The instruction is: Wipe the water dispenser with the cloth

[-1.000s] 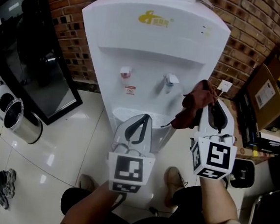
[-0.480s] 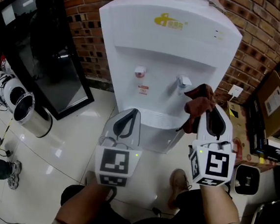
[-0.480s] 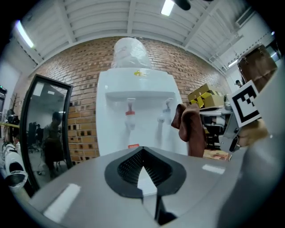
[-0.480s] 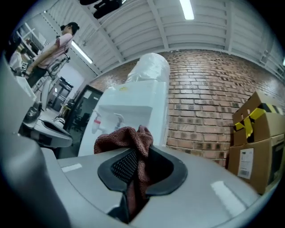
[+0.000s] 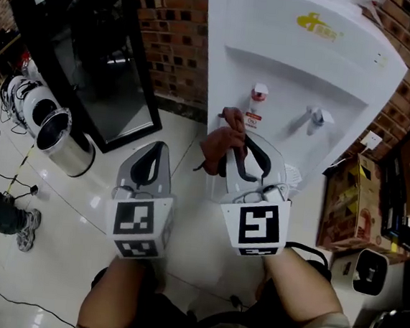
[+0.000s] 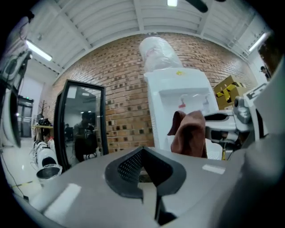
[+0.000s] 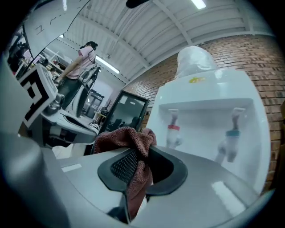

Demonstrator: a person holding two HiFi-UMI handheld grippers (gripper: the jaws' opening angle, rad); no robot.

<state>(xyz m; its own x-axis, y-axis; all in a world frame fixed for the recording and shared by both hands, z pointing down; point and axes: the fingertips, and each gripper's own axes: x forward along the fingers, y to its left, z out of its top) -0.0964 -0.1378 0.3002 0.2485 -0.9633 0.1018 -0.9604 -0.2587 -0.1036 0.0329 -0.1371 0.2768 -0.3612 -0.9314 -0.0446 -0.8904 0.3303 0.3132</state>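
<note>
Okay, cloth (image 5: 218,138): clamped between jaws of right hand-held gripper (image 5: 241,143), bunched at its tips, near dispenser (image 5: 300,75) front, below red tap (image 5: 258,94).
Left hand-held gripper (image 5: 153,151): jaws together, empty, beside right one.

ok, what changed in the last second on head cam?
The right gripper carried the cloth leftwards across the water dispenser, from beside the blue tap to the red tap. The left gripper swung left, off the dispenser's front, over the floor. Unchanged: cloth clamped in the right gripper, left gripper shut and empty.
</note>
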